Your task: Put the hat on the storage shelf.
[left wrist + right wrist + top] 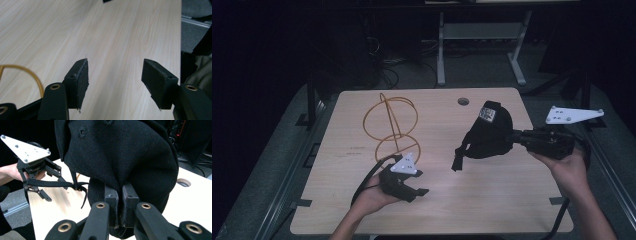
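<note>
A black fabric cap (pixel 489 132) hangs above the right half of the table, and my right gripper (pixel 512 137) is shut on its edge. In the right gripper view the jaws (pixel 121 195) pinch a fold of the cap (pixel 120 152). A loose strap (pixel 458 160) dangles from the cap toward the table. My left gripper (pixel 422 183) hovers low over the front left of the table, open, to the left of the strap. Bare wood lies between its pads (pixel 115 77). It also appears beyond the cap in the right gripper view (pixel 56 192).
A yellow wire stand (pixel 393 135) made of rings rises from the wooden table (pixel 492 210) just behind my left gripper; one loop of the stand (pixel 35 75) curves beside the left jaw. A round cable hole (pixel 463 101) sits near the far edge. Dark floor and metal desk legs (pixel 441 50) lie beyond.
</note>
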Action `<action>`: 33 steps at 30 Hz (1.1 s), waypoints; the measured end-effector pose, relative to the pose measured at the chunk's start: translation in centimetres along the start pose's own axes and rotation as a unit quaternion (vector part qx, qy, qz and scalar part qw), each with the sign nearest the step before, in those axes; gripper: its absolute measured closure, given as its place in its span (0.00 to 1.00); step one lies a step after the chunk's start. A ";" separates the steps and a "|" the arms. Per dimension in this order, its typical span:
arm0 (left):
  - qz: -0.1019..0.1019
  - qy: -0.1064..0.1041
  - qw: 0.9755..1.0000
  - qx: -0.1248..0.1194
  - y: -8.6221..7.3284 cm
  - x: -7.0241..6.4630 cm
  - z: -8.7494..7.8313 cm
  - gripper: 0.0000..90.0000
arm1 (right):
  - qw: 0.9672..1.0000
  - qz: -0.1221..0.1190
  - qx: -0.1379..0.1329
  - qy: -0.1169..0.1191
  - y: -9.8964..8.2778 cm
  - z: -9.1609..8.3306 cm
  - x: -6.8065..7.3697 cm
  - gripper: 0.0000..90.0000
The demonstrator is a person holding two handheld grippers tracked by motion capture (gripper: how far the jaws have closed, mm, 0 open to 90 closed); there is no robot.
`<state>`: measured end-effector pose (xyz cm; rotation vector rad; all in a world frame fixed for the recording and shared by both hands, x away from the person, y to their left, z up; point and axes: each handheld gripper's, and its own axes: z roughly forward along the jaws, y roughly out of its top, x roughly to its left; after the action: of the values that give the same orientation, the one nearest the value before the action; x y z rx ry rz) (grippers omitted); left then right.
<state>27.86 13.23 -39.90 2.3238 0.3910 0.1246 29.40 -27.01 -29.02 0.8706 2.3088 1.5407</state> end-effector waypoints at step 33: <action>0.005 0.007 1.000 -0.008 -1.1 -0.6 -0.4 0.39 | 0.996 -0.065 0.009 0.059 9.5 5.9 3.2 0.94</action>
<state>26.95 14.05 -40.36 2.3111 0.3828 0.1483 33.09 -18.04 -22.53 0.6342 2.4111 1.5579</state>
